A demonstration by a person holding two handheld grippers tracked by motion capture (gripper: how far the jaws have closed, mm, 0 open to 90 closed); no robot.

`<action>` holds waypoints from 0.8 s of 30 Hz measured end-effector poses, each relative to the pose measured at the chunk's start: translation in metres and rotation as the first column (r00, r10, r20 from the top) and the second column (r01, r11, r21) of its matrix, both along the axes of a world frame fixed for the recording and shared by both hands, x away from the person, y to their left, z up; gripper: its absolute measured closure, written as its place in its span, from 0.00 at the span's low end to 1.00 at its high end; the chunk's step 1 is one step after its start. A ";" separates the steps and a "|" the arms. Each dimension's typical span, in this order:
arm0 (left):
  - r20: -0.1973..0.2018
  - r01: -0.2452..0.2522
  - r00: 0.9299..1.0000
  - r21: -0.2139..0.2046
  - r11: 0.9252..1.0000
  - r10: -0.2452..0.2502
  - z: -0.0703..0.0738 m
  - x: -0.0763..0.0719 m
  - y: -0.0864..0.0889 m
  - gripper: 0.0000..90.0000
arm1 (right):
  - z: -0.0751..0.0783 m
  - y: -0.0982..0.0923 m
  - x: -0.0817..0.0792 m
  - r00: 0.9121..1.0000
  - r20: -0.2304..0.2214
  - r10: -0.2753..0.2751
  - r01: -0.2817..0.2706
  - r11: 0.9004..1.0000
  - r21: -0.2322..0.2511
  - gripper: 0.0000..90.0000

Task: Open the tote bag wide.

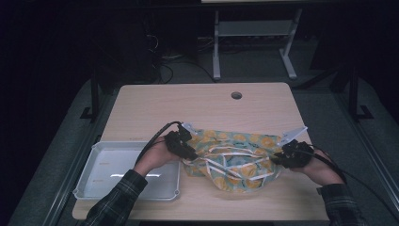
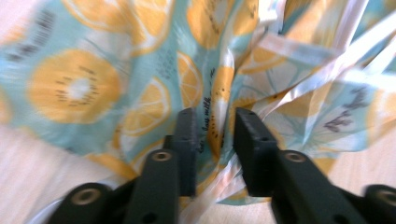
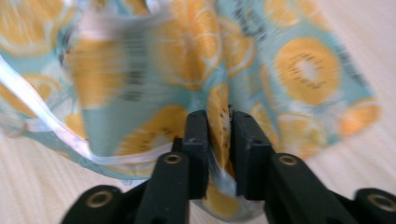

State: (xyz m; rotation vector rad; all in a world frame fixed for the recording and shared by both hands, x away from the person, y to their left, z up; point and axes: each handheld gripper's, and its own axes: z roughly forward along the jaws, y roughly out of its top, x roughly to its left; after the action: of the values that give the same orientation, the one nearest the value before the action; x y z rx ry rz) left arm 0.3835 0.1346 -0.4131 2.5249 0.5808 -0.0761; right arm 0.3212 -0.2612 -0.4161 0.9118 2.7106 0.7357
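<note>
While your left gripper (image 1: 184,147) sits at one end of the crumpled teal fabric apron printed with orange citrus slices (image 1: 235,157), its jaws stand apart around a loose fold; at the other end, your right gripper (image 1: 288,155) has jaws parted around another fold.

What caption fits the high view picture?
Two grippers stretch a fruit-print cloth beside a tray.

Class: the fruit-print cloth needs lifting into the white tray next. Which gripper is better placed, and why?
Probably the left gripper. It sits at the fruit-print cloth's left end, right beside the white tray. The right gripper is at the far end, with the cloth between.
</note>
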 end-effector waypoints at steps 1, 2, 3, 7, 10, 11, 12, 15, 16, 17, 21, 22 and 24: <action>-0.005 -0.005 1.000 -0.017 1.000 0.005 0.004 0.001 0.004 0.72 | 0.005 -0.003 -0.001 1.000 0.010 -0.008 0.007 1.000 0.013 0.78; -0.005 -0.010 1.000 -0.027 1.000 0.010 0.007 0.000 0.007 0.68 | 0.009 -0.006 -0.002 1.000 0.021 -0.012 0.011 1.000 0.026 0.75; 0.001 -0.014 1.000 -0.034 0.999 0.014 0.011 0.000 0.010 0.66 | 0.012 -0.009 -0.003 0.999 0.027 -0.019 0.017 0.999 0.040 0.74; 0.005 -0.024 1.000 -0.087 0.996 0.025 0.025 -0.005 0.020 0.60 | 0.027 -0.018 -0.007 0.998 0.063 -0.031 0.026 0.996 0.086 0.70; 0.016 -0.015 1.000 -0.100 0.995 0.017 0.032 -0.012 0.024 0.58 | 0.036 -0.020 -0.010 0.996 0.077 -0.033 0.025 0.994 0.105 0.67; 0.018 -0.009 1.000 -0.100 0.995 0.011 0.033 -0.014 0.026 0.57 | 0.040 -0.021 -0.011 0.995 0.093 -0.027 0.017 0.994 0.110 0.67; 0.018 -0.005 1.000 -0.100 0.995 0.007 0.033 -0.017 0.027 0.57 | 0.043 -0.021 -0.012 0.994 0.101 -0.030 0.018 0.993 0.117 0.66; 0.020 0.005 1.000 -0.092 0.996 -0.003 0.032 -0.025 0.031 0.56 | 0.051 -0.019 -0.015 0.993 0.114 -0.015 -0.001 0.990 0.139 0.66; 0.026 0.011 1.000 -0.088 0.996 -0.009 0.031 -0.028 0.033 0.55 | 0.052 -0.016 -0.016 0.994 0.109 -0.003 -0.013 0.989 0.147 0.66; 0.025 0.012 1.000 -0.088 0.996 -0.010 0.031 -0.031 0.034 0.54 | 0.053 -0.012 -0.017 0.994 0.105 0.011 -0.027 0.988 0.153 0.66; 0.036 0.014 0.999 -0.086 0.996 -0.011 0.028 -0.040 0.044 0.53 | 0.053 0.006 -0.019 0.993 0.094 0.078 -0.094 0.979 0.180 0.65; 0.036 0.013 0.999 -0.086 0.996 -0.010 0.026 -0.042 0.046 0.53 | 0.053 0.011 -0.019 0.991 0.092 0.095 -0.110 0.978 0.179 0.66; 0.038 0.011 0.999 -0.084 0.996 -0.008 0.024 -0.047 0.050 0.52 | 0.053 0.021 -0.019 0.989 0.089 0.121 -0.136 0.974 0.182 0.67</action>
State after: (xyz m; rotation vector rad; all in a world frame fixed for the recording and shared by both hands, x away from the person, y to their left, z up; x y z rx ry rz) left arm 0.3368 0.1849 -0.3890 2.4429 0.5391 -0.0558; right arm 0.3021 -0.2407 -0.3632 0.7317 2.6856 1.0454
